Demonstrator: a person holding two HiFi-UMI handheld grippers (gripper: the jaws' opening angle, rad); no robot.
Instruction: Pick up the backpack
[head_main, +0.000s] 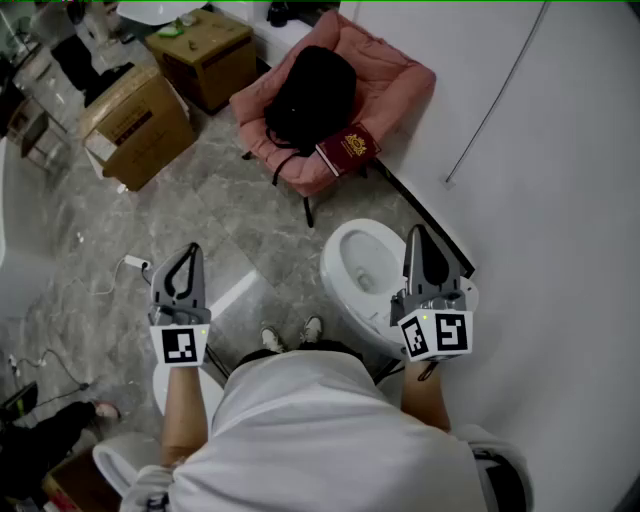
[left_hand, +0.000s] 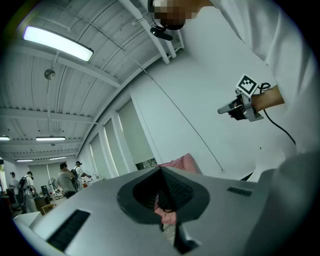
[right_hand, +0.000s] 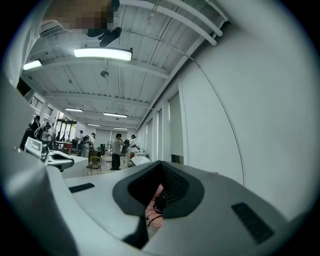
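1. A white wall (head_main: 560, 150) runs down the right side, with a thin cable along it. Grey marble floor (head_main: 200, 220) fills the rest of the room.
2. A pink padded chair (head_main: 400, 75) stands at the far end against that wall.
3. A white toilet (head_main: 350, 270) sits on the floor between the person and the chair, on the right-hand side of the way across.
4. Two cardboard boxes (head_main: 135, 125) stand left of the chair, one behind the other.
5. The black backpack (head_main: 312, 95) lies on the chair's seat with its straps hanging over the front edge (well apart from both grippers).
6. The left gripper (head_main: 187, 260) is held level over bare floor. Its fingers are closed together on nothing.
7. The right gripper (head_main: 417, 240) is held level above the toilet's rim. Its fingers likewise meet at the tips, empty.
8. A maroon booklet (head_main: 347, 148) rests on the chair's front edge, just beside the backpack.
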